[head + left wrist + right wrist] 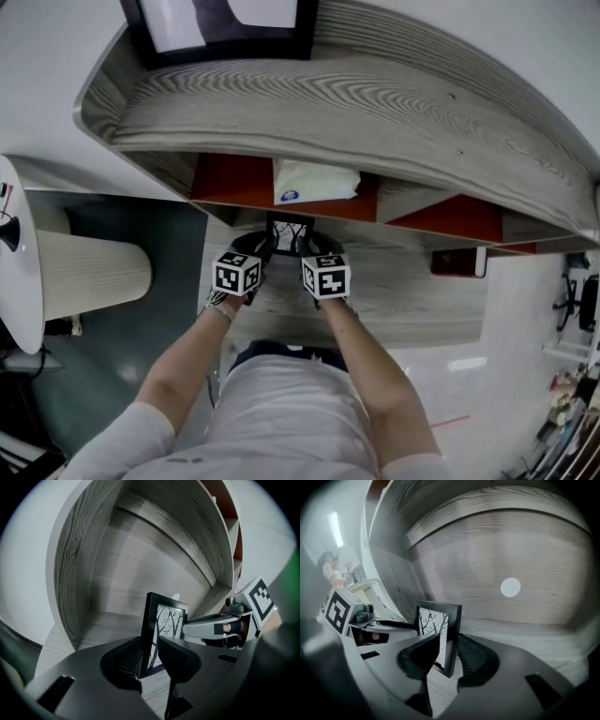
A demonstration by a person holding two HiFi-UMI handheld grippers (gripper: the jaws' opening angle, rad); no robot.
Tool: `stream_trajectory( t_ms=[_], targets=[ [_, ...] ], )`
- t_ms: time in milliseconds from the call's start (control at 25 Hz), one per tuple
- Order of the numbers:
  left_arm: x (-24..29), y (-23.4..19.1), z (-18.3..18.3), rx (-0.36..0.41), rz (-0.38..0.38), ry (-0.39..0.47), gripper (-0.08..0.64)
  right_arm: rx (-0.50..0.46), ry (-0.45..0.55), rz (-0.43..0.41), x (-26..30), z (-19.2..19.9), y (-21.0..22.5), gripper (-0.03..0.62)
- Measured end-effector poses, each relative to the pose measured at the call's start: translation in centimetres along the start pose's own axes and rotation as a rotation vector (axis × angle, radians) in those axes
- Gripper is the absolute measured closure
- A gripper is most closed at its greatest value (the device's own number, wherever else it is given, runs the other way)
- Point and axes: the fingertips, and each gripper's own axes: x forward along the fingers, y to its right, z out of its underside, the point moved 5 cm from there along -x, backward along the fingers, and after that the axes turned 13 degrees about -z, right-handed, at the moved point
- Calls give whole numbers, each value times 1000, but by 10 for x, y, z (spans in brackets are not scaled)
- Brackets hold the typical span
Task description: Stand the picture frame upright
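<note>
Nearest the person, both forearms are reaching forward and down into the lower bay of a curved, grey wood-grain shelf unit (403,300). The two grippers are sitting side by side there, about equally close to the work.

The left gripper (150,639) is clamping the left edge of the small black picture frame (166,620). Its ribbed pad is lying against the outer side of the moulding, and the other jaw is crossing the glass in front.

The right gripper (449,637) is straddling the opposite, right edge. Its jaws are standing apart on either side of the moulding and close to it, and the pads are not visibly pressing.

The frame is standing between the two claws, straight ahead of each. Its bottom edge is down by the shelf board and its long axis is running vertically. The bare-branch print is facing back toward the person. In both gripper views it is reading as upright or very nearly so.

Judging from that, the next move is depending on whether the frame is balancing on its own base. The left claw is the one carrying it, so it should probably be letting go last.

Farther off, the shelf's back panel is curving behind the frame and carrying a round white dot (510,587). On the shelf above, a white packet (317,180) is lying. On the top board, a larger black frame (225,33) is leaning against the wall.
</note>
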Motion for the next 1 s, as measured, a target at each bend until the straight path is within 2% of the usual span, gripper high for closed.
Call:
stream_trajectory(
  t_ms=[280,520,720,1000],
  targets=[
    [19,-7,-25,48,-30,70,443,-110,46,-5,12,-26,13,468],
    [36,-8,-52,60,-50,122,443,-85,96,8,18,-44,26,468],
    [47,-9,-58,65,-65,134,443,-135,112,23,24,-56,33,468],
    [55,-10,-65,47,-79,146,443,-125,116,27,26,-60,39,468]
  ],
)
